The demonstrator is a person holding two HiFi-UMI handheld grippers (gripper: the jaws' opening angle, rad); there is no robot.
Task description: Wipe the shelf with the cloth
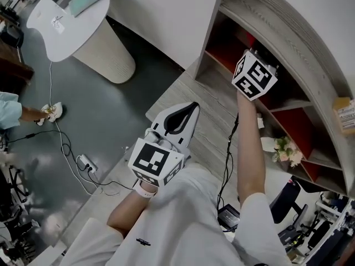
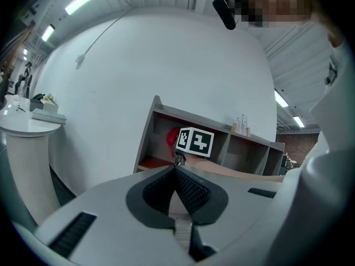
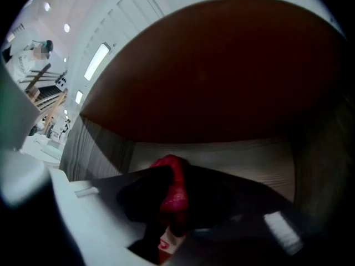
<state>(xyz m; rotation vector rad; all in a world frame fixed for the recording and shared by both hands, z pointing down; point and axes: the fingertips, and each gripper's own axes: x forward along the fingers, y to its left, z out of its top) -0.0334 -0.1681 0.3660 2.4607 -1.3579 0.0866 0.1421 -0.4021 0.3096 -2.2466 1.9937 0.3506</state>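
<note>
The grey wooden shelf [image 1: 310, 54] with red back panels stands at the right on a wooden counter. My right gripper [image 1: 254, 75] reaches into its top left compartment; only the marker cube and the forearm show in the head view. In the right gripper view the right gripper [image 3: 172, 176] is shut on a red cloth [image 3: 175, 190], inside the compartment near its grey wall. The left gripper view shows the cloth [image 2: 172, 139] as a red patch beside the cube. My left gripper [image 1: 187, 112] hovers over the counter in front of the shelf, shut with nothing between its fingers [image 2: 191, 190].
A round white table [image 1: 61, 32] stands at the upper left. Cables and a power strip [image 1: 86, 162] lie on the grey floor. Flowers [image 1: 287, 151] and a small box [image 1: 345, 112] sit in lower shelf compartments. A person's arm [image 1: 16, 112] shows at the left edge.
</note>
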